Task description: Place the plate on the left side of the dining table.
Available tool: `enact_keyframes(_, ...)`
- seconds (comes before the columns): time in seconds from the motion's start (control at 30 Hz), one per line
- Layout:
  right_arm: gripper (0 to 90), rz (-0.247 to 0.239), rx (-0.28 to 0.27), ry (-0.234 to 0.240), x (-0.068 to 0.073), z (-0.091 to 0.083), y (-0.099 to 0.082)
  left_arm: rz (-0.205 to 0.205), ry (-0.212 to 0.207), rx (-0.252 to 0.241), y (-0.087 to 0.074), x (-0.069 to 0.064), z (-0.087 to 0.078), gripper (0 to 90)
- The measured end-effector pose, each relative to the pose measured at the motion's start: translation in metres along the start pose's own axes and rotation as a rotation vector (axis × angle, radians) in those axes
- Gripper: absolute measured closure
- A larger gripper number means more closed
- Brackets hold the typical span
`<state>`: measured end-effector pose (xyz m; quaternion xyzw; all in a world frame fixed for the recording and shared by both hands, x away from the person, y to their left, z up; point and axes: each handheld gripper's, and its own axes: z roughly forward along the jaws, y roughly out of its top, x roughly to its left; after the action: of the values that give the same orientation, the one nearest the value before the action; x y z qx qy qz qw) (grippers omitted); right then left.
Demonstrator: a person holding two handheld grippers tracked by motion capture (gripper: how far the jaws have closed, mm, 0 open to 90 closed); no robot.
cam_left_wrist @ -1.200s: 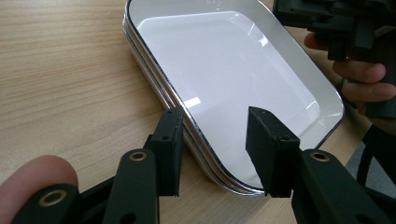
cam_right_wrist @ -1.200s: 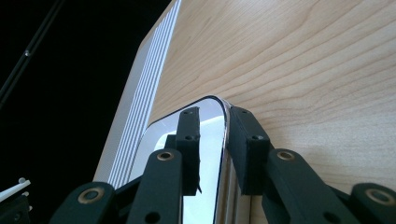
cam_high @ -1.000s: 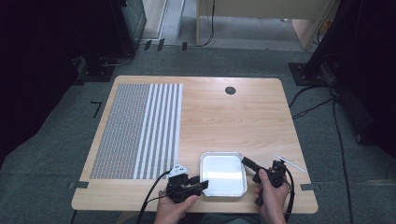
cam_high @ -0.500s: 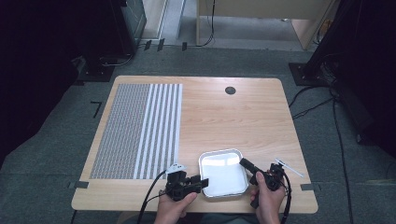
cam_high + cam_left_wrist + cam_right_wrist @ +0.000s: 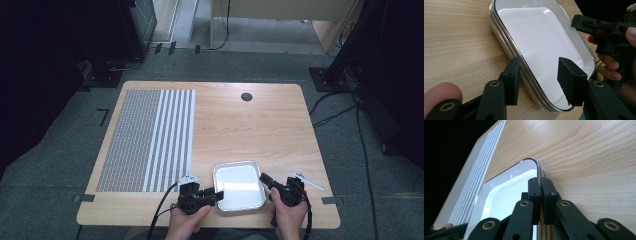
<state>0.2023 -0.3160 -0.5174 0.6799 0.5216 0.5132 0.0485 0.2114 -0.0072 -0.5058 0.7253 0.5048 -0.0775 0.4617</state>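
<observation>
Since the earlier frames, both of my hands are sitting a little lower toward the table's near edge, and the white tray [image 5: 238, 186] is riding with them, slightly closer to me than it was a second ago. From the high view, I am holding the tray near the table's near edge, right of the middle, with my left gripper [image 5: 216, 196] at its left side and my right gripper [image 5: 263, 178] at its right side; the striped mat [image 5: 150, 140] is lying along the table's left half, a small white pen-like thing [image 5: 307, 181] is resting near the right edge, and a dark grommet [image 5: 246, 97] is sitting toward the far edge. In the left gripper view, my left gripper [image 5: 539, 75] is standing wide open, one jaw outside the tray's [image 5: 541, 37] rim and one over its white floor, gripping nothing yet. In the right gripper view, my right gripper [image 5: 540, 192] is pinched tight on the tray's [image 5: 506, 192] thin rim. I am judging the work as barely begun: one side is secured, the left jaws are yet to close, and any lift or carry is left.
</observation>
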Motion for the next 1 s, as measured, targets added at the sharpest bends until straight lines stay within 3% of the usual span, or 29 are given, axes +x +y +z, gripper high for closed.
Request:
enact_keyframes(0.2,85.8,-0.005,0.005,0.010,0.000,-0.003,-0.001,-0.007,0.006,-0.002,0.001,0.000,0.000,56.9)
enact_keyframes(0.37,90.0,0.090,0.010,0.029,-0.005,-0.008,-0.002,-0.014,0.002,0.000,0.001,0.001,0.000,57.2)
enact_keyframes(0.6,90.0,0.134,0.003,0.068,-0.004,-0.019,-0.004,-0.023,-0.007,-0.007,0.002,0.002,-0.001,57.1)
enact_keyframes(1.0,90.0,0.154,0.015,0.114,-0.006,-0.034,-0.012,-0.026,-0.012,-0.005,0.003,0.002,-0.001,56.5)
